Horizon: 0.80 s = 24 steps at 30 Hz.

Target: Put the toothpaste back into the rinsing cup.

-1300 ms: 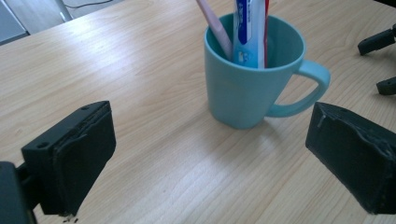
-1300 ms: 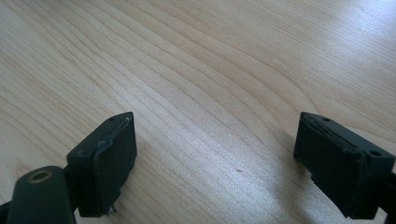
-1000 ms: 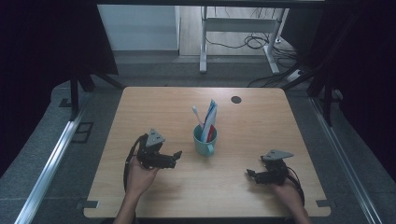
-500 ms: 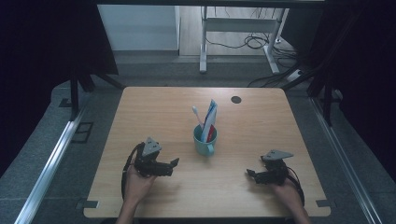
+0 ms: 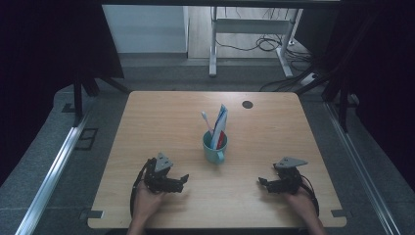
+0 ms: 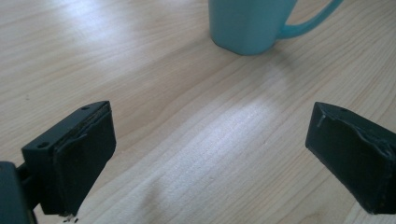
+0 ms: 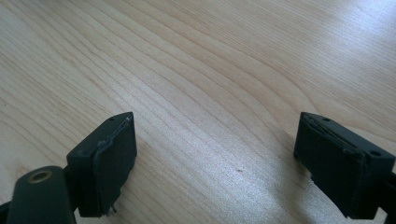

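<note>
— Where is the mug sitting, and what are the two grippers doing?

— The teal mug [image 5: 214,147] is standing upright near the middle of the wooden table [image 5: 161,112], its handle pointing toward the person. A toothbrush [image 5: 207,120] and a red-white-and-blue tube, probably toothpaste [image 5: 220,122], are leaning in it. The left gripper [image 5: 182,178] is resting low on the table, near the mug and to its left, with its jaws spread wide and nothing between them; in the left gripper view the mug's base [image 6: 250,23] is showing just ahead. The right gripper [image 5: 263,182] is lying well apart on the other side, also gaping wide over bare wood.

— How is the mug likely to be handling?

— It is looking rigid and glazed, so probably slippery and somewhat heavy for its size, and breakable if tipped. The tall contents are loose and could be shifting. Pinching the rim wall, or clamping across the handle, is seeming safest, keeping it upright throughout.
</note>
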Motion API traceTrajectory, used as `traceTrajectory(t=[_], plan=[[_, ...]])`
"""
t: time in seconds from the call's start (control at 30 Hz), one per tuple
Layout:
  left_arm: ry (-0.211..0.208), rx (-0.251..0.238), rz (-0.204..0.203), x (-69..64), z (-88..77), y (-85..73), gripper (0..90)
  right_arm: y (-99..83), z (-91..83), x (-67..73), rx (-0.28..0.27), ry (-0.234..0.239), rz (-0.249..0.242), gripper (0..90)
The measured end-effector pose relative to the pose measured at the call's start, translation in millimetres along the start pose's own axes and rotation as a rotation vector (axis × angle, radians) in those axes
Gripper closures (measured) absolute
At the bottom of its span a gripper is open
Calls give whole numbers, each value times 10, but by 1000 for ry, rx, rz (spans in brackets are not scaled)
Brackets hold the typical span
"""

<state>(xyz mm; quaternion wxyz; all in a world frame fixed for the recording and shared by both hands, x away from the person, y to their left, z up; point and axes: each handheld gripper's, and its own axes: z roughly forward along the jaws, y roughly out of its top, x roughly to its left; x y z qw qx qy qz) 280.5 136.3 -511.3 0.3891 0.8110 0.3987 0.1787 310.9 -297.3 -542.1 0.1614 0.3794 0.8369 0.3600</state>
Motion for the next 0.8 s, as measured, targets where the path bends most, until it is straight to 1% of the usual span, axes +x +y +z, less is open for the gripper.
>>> traceTrajectory(t=[0.17, 0.3, 0.43, 0.47, 0.5, 0.53, 0.8], plan=[[-3, 35, 2, -34, 87, -60, 18, 0, 0, 0, -1, 0, 0, 132], [-12, 67, -2, -30, 163, -111, 15, 0, 1, 0, -1, 0, 0, 132], [1, 122, 11, -26, 243, -166, 12, 0, 1, 0, -1, 0, 1, 132], [7, 144, 20, -26, 265, -181, 11, 0, 1, 0, -1, 0, 1, 132], [1, 155, 23, -21, 290, -197, 10, 0, 1, 0, -1, 0, 1, 132], [-12, 158, 2, -12, 299, -196, 0, 0, 1, 0, -1, 0, 0, 132], [-10, 160, 4, -11, 301, -195, 0, -1, 0, -1, -1, 1, 0, 132]])
